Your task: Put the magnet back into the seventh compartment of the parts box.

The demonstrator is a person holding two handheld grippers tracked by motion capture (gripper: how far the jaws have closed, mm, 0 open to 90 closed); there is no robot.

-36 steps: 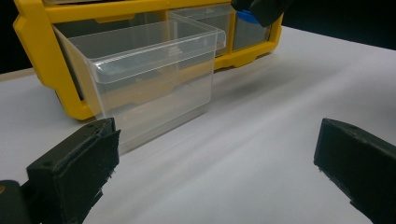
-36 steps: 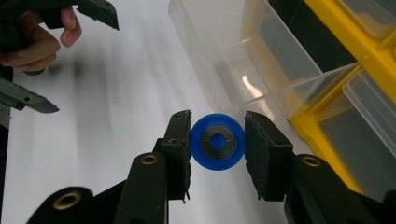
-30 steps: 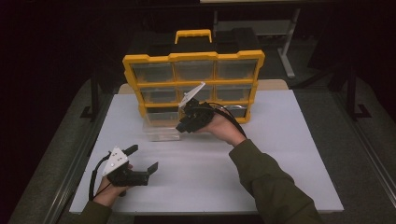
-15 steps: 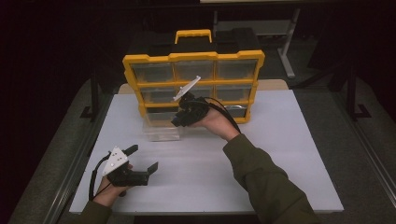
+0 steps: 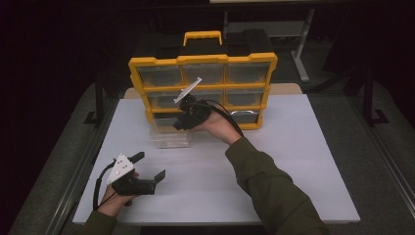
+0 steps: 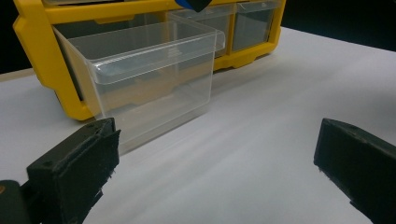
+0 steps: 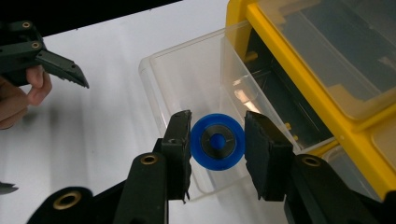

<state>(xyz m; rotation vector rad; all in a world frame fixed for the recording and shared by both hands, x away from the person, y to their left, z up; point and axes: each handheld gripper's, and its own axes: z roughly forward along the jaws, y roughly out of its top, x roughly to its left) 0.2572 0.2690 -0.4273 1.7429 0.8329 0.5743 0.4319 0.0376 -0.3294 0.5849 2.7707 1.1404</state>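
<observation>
From the high view, the right tool (image 5: 182, 120) hangs over a clear drawer (image 5: 169, 134) pulled out of the yellow organizer (image 5: 203, 93), which stands just beyond it on the white tabletop (image 5: 303, 156); the left tool (image 5: 147, 169) rests low and nearer the person, well apart from the drawer, its jaws spread. In the left gripper view, the left tool (image 6: 217, 172) is wide apart with bare tabletop between its jaws, the clear drawer (image 6: 149, 79) ahead and to its left. In the right gripper view, the right tool (image 7: 217, 151) pinches a blue disc (image 7: 217, 142) directly above the open drawer (image 7: 187, 88), with the organizer (image 7: 303, 74) to its right.
</observation>
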